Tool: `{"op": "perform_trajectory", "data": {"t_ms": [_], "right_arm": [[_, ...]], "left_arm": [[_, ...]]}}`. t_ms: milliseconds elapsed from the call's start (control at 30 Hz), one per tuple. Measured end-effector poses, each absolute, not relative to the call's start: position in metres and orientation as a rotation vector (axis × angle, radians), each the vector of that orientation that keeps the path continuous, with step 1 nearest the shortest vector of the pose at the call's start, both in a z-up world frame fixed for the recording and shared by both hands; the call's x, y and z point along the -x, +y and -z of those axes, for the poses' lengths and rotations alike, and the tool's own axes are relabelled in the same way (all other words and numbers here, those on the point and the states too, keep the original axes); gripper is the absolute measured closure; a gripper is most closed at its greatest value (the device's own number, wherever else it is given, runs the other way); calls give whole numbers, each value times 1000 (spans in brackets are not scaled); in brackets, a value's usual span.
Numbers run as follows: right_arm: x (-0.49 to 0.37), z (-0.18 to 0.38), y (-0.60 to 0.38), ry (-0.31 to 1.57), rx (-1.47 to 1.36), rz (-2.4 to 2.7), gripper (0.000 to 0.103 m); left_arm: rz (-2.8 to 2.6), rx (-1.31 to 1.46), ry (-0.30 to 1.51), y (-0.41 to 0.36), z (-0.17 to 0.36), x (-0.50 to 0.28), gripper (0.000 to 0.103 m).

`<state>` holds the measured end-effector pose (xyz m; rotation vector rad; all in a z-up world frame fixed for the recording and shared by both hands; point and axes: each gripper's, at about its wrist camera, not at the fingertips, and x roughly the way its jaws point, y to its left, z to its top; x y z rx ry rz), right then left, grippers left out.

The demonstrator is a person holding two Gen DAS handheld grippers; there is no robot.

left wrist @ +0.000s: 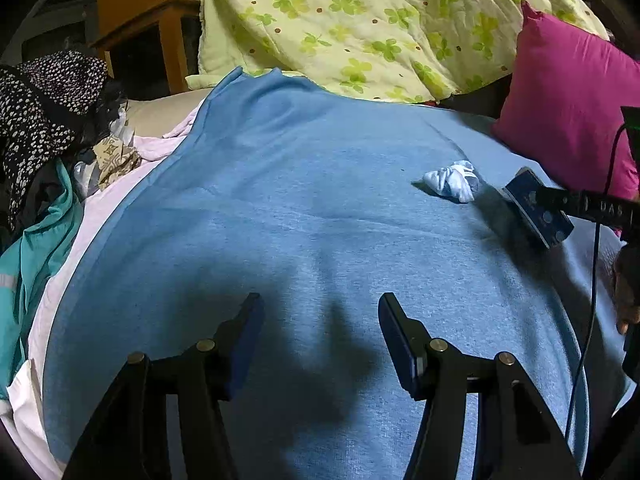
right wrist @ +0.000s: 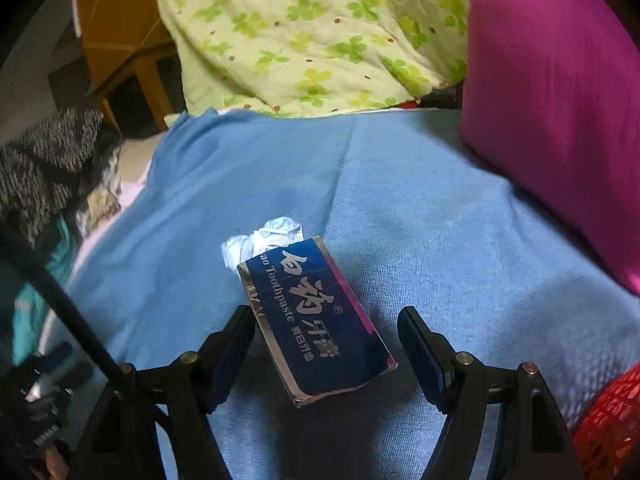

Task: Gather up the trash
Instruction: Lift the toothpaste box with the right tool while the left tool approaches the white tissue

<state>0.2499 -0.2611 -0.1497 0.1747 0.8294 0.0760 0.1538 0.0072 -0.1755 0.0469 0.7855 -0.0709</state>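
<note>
A blue box [right wrist: 316, 320] reading "Toothpaste" lies between the right gripper's [right wrist: 326, 322] parted, non-touching jaws on a blue blanket [right wrist: 440, 220]; the left gripper [left wrist: 320, 312] gapes empty.

Blue blanket [left wrist: 280, 200], magenta pillow [left wrist: 568, 120], pale-green clover-print quilt [left wrist: 360, 20], navy toothpaste box [right wrist: 316, 320].

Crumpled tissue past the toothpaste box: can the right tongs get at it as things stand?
Probably not directly: the toothpaste box lies between the open right tongs and the crumpled tissue, overlapping its near edge.
</note>
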Motion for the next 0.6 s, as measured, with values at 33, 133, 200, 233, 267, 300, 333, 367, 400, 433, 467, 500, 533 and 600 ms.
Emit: {"op": "perform_trajectory", "data": {"t_ms": [33,133,200,233,267,300,333,367,400,433,467,500,533,600], "right_arm": [[-249,150,-262,830,-185,-78,26],[-249,150,-261,837,-204,-98,26],[-249,152,-256,849,-203,-122,26],[-250,153,-252,854,-193,-132,26],[-251,154,-248,856,-183,-138,26],[-251,155,-246,858,-176,-141,26],[-252,156,-244,866,-165,-140,26],[-253,159,-241,880,-149,-133,29],[-254,162,-239,890,-138,-126,31],[-254,163,-237,895,-124,-118,32],[-253,162,-236,883,-110,-110,32],[-253,161,-237,878,-109,-110,32],[-251,160,-238,872,-117,-117,32],[-248,157,-240,862,-136,-120,33]], "left_arm": [[76,-50,785,6,175,-153,43],[83,-64,778,3,175,-151,43],[91,-69,774,1,175,-150,43],[96,-69,773,0,175,-150,43],[98,-70,772,0,174,-149,43],[100,-71,770,-1,174,-149,43],[101,-73,769,-2,174,-149,43],[103,-75,770,-2,175,-148,43],[103,-77,773,-3,175,-148,43],[102,-78,774,-3,176,-148,43],[101,-78,776,-3,176,-149,43],[101,-77,776,-3,176,-149,43],[102,-74,775,-3,176,-149,43],[103,-70,776,-2,176,-150,43]]}}
